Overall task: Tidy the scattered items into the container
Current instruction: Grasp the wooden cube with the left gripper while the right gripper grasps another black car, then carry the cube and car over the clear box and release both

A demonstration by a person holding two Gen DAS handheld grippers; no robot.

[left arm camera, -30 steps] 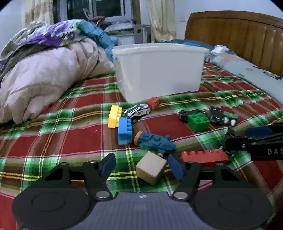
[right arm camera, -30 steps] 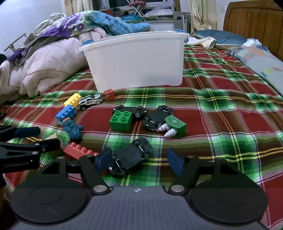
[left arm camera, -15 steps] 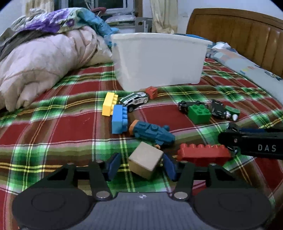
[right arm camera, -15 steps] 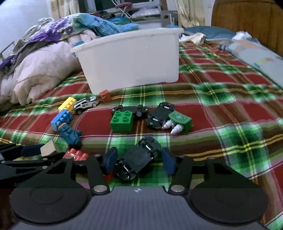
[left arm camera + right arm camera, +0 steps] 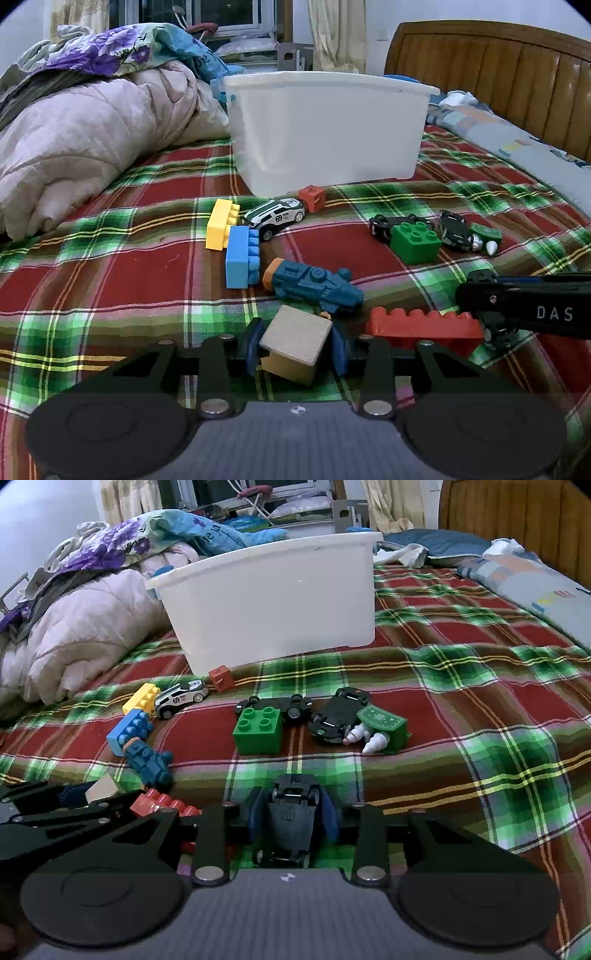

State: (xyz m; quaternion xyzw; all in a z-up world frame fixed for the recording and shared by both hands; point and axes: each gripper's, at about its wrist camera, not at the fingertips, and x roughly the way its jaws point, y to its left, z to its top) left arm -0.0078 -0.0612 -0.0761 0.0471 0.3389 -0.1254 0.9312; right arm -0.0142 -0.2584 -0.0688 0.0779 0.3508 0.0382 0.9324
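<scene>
A white plastic bin (image 5: 325, 129) stands on the plaid bed, with toys scattered in front of it. In the left wrist view a tilted wooden cube (image 5: 291, 334) sits between the blue pads of my left gripper (image 5: 295, 345). Its jaws are closing and both pads touch the cube's sides. In the right wrist view an upside-down black toy car (image 5: 291, 823) lies lengthwise in my right gripper (image 5: 291, 812). These jaws are closing too, with the pads against the car's flanks. The bin (image 5: 273, 605) is beyond it.
Near the bin lie a yellow brick (image 5: 220, 229), a blue brick (image 5: 240, 256), a white toy car (image 5: 275, 218), a small red cube (image 5: 312, 197), a teal toy (image 5: 314, 284), a long red brick (image 5: 421, 326) and a green brick (image 5: 258, 731). A quilt (image 5: 92, 147) is heaped on the left.
Both grippers' jaws have narrowed from wide open onto their toys. The black car has turned from slanted to lengthwise between the right pads.
</scene>
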